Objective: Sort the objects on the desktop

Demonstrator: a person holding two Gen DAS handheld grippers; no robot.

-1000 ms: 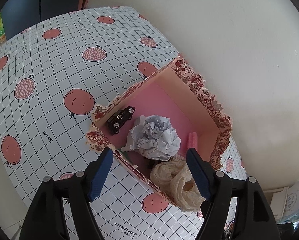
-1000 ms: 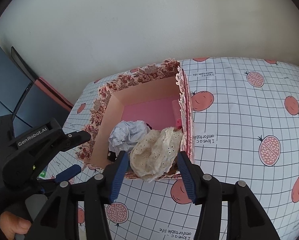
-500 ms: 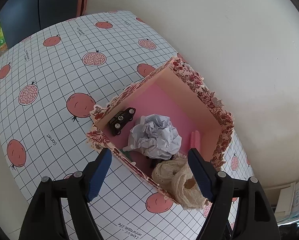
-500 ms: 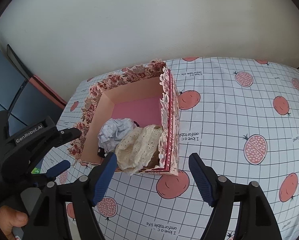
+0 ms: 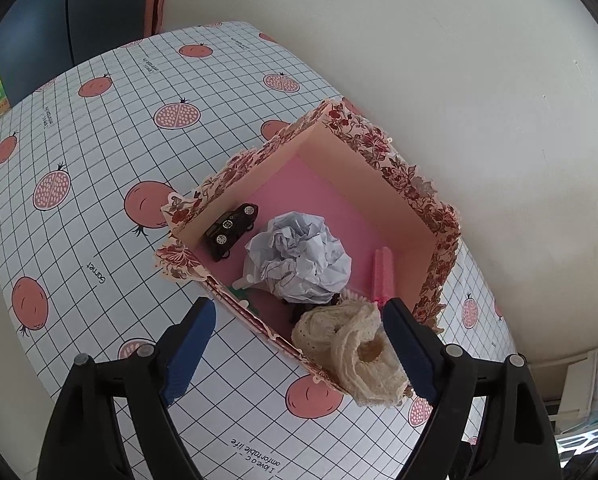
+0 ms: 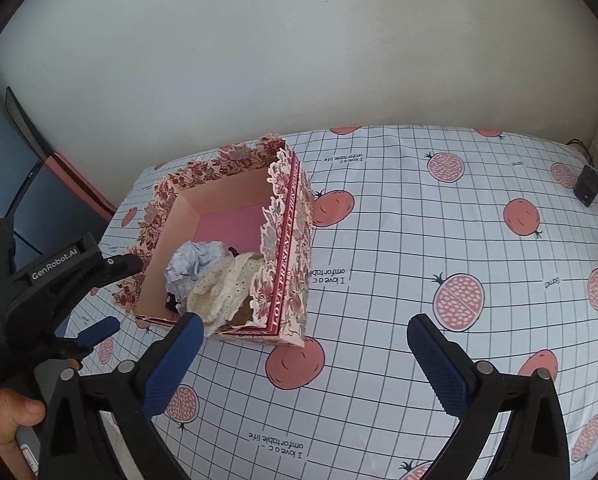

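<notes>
Cream lace cloth (image 5: 353,350) drapes over near rim of floral box (image 5: 383,152), beside crumpled paper (image 5: 299,258) and toy car (image 5: 231,229): sorted items gathered inside. Right gripper (image 6: 303,364) jaws just opened wide, empty, cloth released. Left gripper (image 5: 299,346) fingers apart, nothing clamped.

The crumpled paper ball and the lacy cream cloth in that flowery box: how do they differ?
The paper ball is pale grey-white with sharp creases; the lace cloth is cream, soft and dotted with small holes. The paper ball sits wholly inside the box, near its middle; the lace cloth is at a corner and spills over the rim. The paper ball is bunched round; the cloth lies in loose folds. Both are in the same box, side by side.
</notes>
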